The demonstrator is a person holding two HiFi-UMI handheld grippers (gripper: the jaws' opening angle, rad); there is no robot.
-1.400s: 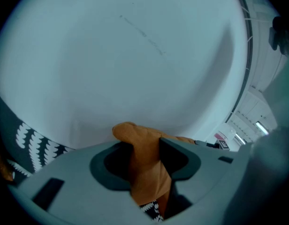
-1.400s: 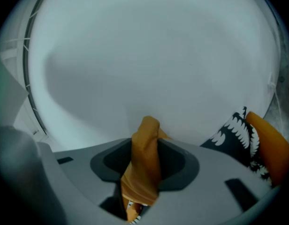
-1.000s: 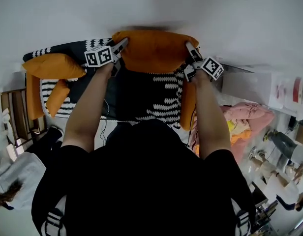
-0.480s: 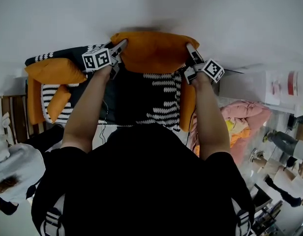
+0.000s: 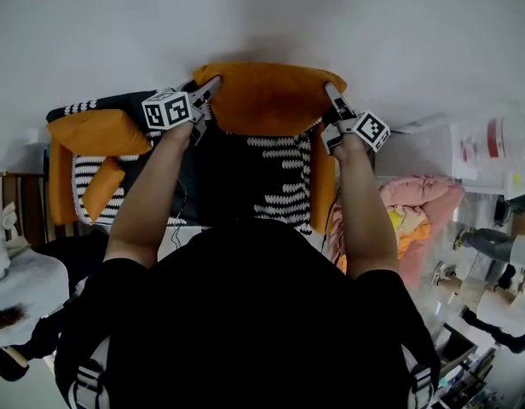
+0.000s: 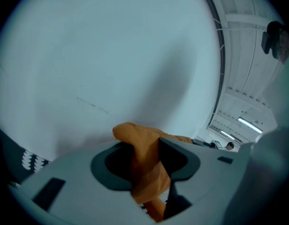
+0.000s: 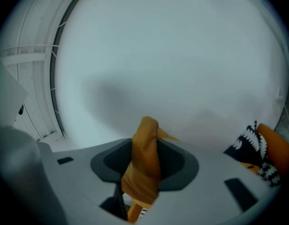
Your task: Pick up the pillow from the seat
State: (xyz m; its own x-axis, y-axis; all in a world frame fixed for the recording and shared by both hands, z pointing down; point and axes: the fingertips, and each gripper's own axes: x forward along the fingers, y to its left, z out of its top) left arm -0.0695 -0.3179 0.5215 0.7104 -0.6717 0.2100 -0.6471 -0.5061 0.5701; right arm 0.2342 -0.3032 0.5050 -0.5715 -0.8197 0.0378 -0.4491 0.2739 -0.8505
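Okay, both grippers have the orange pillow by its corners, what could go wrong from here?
The left gripper and right gripper each pinch only a thin fold of the orange pillow at a corner, so the fabric could slip from the jaws. If one hand moves ahead of the other, a corner may pull free and the pillow swing down. It also hangs near the white wall and might brush it.

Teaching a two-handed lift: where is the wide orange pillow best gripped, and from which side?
Take the orange pillow by its two end corners, from the person's side, as the left claw and right claw do: it is wide, and corner fabric bunches thin.
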